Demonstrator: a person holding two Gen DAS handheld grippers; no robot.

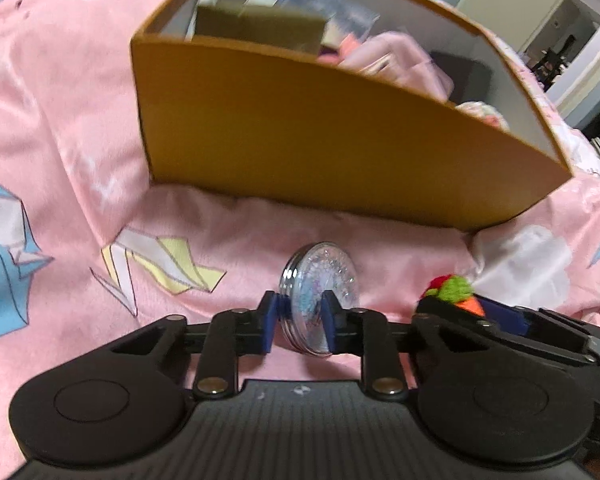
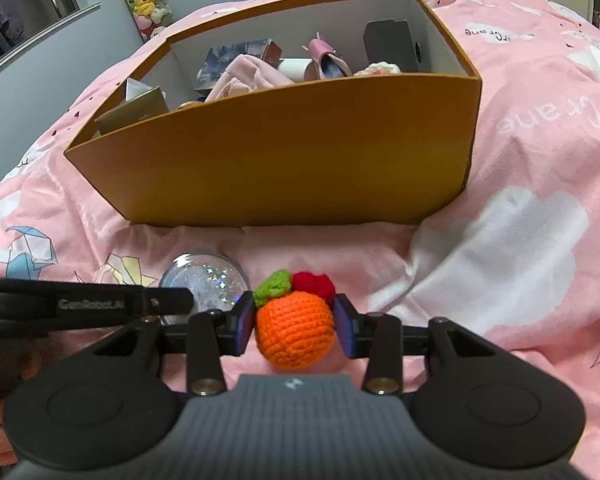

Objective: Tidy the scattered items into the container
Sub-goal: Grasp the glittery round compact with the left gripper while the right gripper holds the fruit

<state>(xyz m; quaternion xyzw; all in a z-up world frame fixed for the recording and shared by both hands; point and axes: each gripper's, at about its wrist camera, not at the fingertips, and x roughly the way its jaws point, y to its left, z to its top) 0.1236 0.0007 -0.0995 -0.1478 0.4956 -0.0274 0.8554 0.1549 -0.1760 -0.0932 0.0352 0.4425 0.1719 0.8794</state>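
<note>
Both grippers are gripping now: left gripper (image 1: pixel 300 322) clamping the clear glitter disc (image 1: pixel 320 300), right gripper (image 2: pixel 294 326) squeezing the crocheted orange (image 2: pixel 294 330) above the pink bedspread (image 2: pixel 500 240). Next, I'd say, lifting over the cardboard box (image 2: pixel 284 152) wall.

You have one orange cardboard box (image 2: pixel 284 160) on one pink bedspread (image 2: pixel 540 160). Outside it you have two loose items: one clear glitter disc (image 1: pixel 320 300) and one crocheted orange (image 2: pixel 295 330). Two hand-held grippers show, the left (image 1: pixel 300 320) and the right (image 2: pixel 294 328). Inside the box, one dark cube (image 2: pixel 392 46).
</note>
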